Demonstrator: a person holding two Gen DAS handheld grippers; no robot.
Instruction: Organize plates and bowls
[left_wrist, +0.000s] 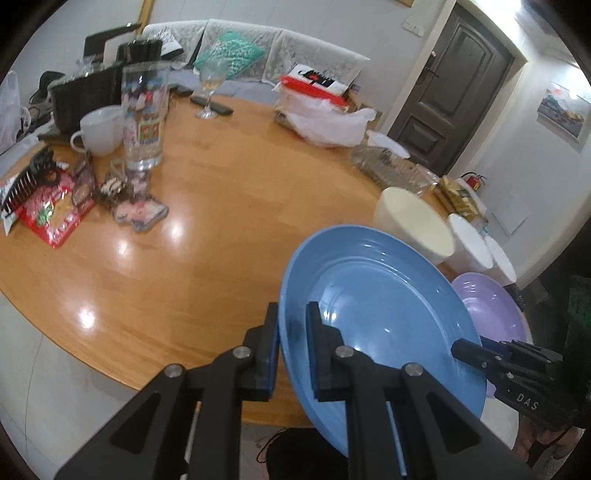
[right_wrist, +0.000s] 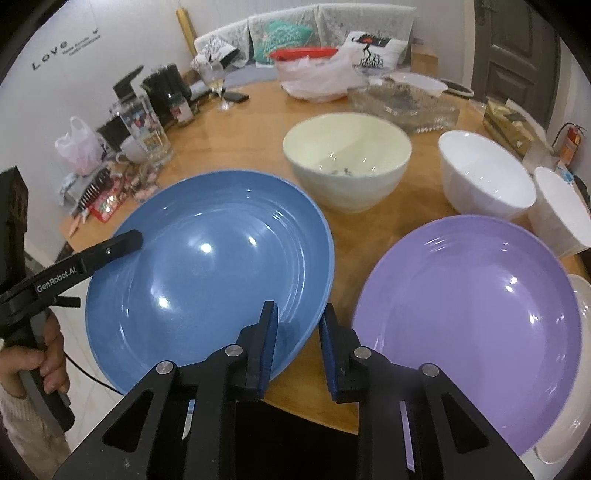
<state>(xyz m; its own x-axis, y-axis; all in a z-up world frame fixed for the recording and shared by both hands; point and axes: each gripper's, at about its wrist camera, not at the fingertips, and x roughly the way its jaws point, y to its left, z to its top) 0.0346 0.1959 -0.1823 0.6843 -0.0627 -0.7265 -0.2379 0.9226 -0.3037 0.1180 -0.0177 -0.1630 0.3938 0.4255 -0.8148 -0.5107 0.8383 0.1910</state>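
Note:
My left gripper (left_wrist: 291, 321) is shut on the rim of a blue plate (left_wrist: 384, 314), one finger on each side, and holds it tilted above the table's front edge. The same plate (right_wrist: 210, 277) fills the left of the right wrist view, with the left gripper (right_wrist: 135, 240) on its far left rim. My right gripper (right_wrist: 297, 325) straddles the plate's near right rim with a visible gap between its fingers. A purple plate (right_wrist: 472, 321) lies to the right on a white plate (right_wrist: 583, 295). A cream bowl (right_wrist: 349, 162) and two white bowls (right_wrist: 484, 177) stand behind.
The round wooden table (left_wrist: 207, 229) carries a tall glass (left_wrist: 144, 118), a white mug (left_wrist: 99, 129), snack packets (left_wrist: 55, 214), a wine glass (left_wrist: 212, 85), plastic bags (left_wrist: 325, 118) and a clear tray (right_wrist: 402, 99). A sofa stands behind.

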